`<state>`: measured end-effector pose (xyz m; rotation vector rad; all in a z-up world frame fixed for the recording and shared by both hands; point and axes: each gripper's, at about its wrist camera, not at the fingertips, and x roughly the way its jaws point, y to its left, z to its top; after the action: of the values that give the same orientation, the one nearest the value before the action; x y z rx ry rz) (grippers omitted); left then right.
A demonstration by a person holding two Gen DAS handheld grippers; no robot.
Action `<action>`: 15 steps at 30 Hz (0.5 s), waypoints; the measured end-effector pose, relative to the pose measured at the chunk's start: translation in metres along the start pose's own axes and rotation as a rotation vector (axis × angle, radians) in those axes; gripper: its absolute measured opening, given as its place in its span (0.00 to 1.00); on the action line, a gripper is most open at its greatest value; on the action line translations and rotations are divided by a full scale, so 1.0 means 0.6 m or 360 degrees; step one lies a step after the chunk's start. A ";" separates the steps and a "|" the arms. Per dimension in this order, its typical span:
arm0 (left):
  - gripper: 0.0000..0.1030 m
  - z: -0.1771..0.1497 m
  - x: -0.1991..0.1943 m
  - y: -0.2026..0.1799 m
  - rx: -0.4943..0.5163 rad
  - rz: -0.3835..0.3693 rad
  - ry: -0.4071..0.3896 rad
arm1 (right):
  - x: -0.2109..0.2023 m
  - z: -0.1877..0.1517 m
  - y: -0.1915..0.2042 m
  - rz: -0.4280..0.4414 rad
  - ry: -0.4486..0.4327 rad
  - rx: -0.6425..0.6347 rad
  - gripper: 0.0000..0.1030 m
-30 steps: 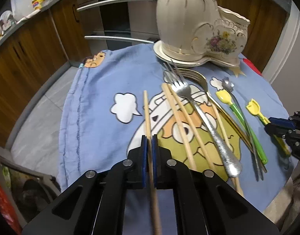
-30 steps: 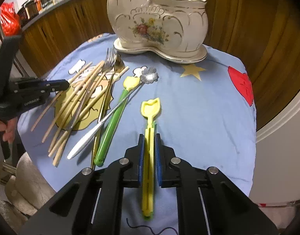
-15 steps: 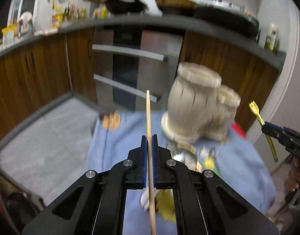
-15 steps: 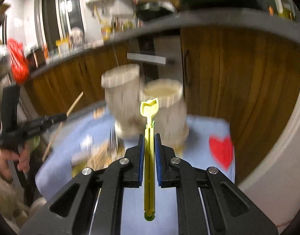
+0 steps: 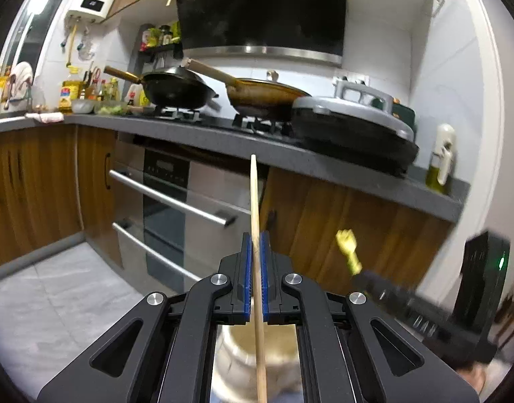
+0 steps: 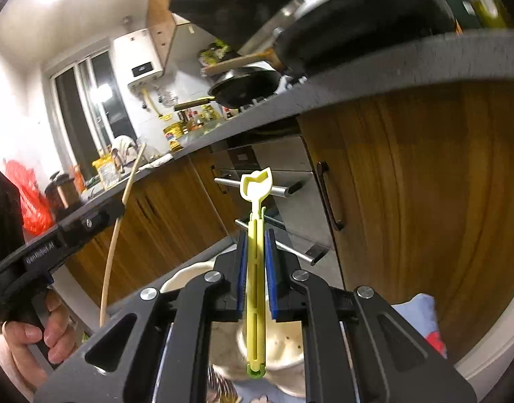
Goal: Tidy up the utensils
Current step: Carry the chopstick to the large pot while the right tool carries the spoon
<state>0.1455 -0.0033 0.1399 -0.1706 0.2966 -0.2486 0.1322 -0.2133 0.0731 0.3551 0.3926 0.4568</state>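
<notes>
My left gripper (image 5: 255, 238) is shut on a wooden chopstick (image 5: 255, 201) that stands upright, its lower end over the cream ceramic holder (image 5: 243, 359) seen blurred below. My right gripper (image 6: 255, 235) is shut on a yellow plastic utensil (image 6: 255, 194), also upright, its lower end above the holder's opening (image 6: 287, 346). In the left wrist view the right gripper (image 5: 408, 305) and the yellow utensil's tip (image 5: 347, 245) show at the right. In the right wrist view the left gripper (image 6: 72, 231) with the chopstick (image 6: 117, 228) shows at the left.
Both cameras point up at the kitchen: a dark counter (image 5: 324, 158) with pans (image 5: 176, 90), wooden cabinets (image 6: 424, 201) and an oven with bar handles (image 5: 176, 201). A bit of the blue cloth (image 6: 421, 312) shows at the lower right.
Both grippers have lifted their utensils off the blue cloth and tilted them upright, moving in over the ceramic holder. The table has dropped out of view.
</notes>
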 end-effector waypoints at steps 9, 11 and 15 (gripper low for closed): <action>0.05 -0.018 0.059 -0.011 0.0044 0.0102 -0.0094 | 0.044 -0.029 -0.034 -0.0039 -0.0028 0.0100 0.10; 0.05 -0.024 0.065 -0.015 0.0092 0.0143 -0.0131 | 0.045 -0.035 -0.030 -0.0058 -0.0043 0.0059 0.10; 0.05 -0.037 0.081 -0.010 0.0128 0.0182 -0.0137 | 0.046 -0.043 -0.025 -0.0062 -0.0045 0.0030 0.10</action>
<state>0.1823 -0.0247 0.1075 -0.0845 0.2098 -0.1393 0.1491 -0.2063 0.0368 0.3710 0.3757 0.4100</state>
